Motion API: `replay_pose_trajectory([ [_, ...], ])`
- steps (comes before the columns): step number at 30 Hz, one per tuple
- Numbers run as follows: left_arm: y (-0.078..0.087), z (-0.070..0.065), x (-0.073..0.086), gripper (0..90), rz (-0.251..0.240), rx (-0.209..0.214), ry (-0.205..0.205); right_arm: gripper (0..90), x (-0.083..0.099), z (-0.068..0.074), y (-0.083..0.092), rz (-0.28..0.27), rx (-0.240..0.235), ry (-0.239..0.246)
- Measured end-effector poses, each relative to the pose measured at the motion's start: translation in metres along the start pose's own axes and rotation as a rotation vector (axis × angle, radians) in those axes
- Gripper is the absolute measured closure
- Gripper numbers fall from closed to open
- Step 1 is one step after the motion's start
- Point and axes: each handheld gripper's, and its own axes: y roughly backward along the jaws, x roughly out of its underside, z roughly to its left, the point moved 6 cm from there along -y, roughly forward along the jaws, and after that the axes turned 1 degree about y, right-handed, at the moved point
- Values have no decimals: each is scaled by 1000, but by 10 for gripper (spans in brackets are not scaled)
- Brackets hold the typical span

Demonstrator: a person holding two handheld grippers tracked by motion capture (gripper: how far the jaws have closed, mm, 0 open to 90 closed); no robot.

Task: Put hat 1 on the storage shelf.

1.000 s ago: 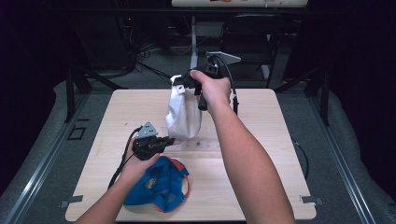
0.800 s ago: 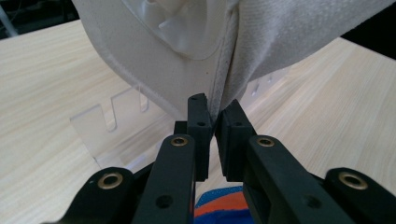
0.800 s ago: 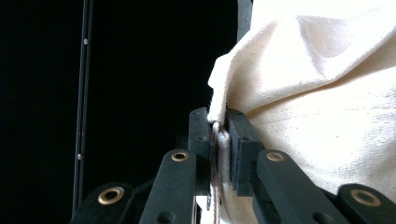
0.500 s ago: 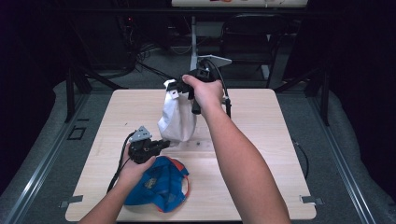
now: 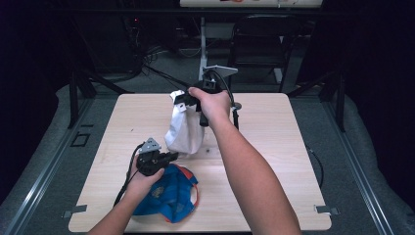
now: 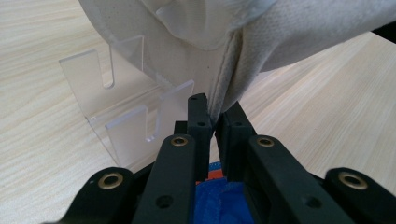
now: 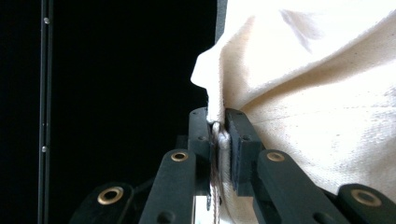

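Pale wood-grain surface (image 5: 274, 147) sitting square under camera, two metal brackets showing at its near corners. Clear acrylic stand (image 6: 126, 100) resting on surface, slotted uprights catching light. Grey floor (image 5: 352, 147) spreading around surface, raised track running along each side. Black cables (image 5: 147, 63) lying tangled on floor beyond far edge. Dark chair (image 5: 264, 44) standing behind, beside white post (image 5: 202, 41). Background beyond falling into black.
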Motion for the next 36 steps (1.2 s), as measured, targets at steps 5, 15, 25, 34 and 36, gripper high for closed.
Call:
replay_pose_trajectory([
  [5, 1, -3, -1, 803, 15, -37, -13, 786, 1, 1, 3, -15, 22, 23],
  [15, 11, -4, 0, 608, -11, -55, -28, 692, 11, 2, 31, -9, 112, 121],
  [25, 25, -3, 2, 550, -18, -58, -36, 634, 18, -2, 54, -46, 120, 149],
  [34, 46, 3, 9, 538, -43, -68, -10, 627, 32, -18, 78, -59, 132, 194],
  [36, 52, 4, 12, 535, -33, -74, -9, 624, 37, -26, 81, -60, 142, 203],
])
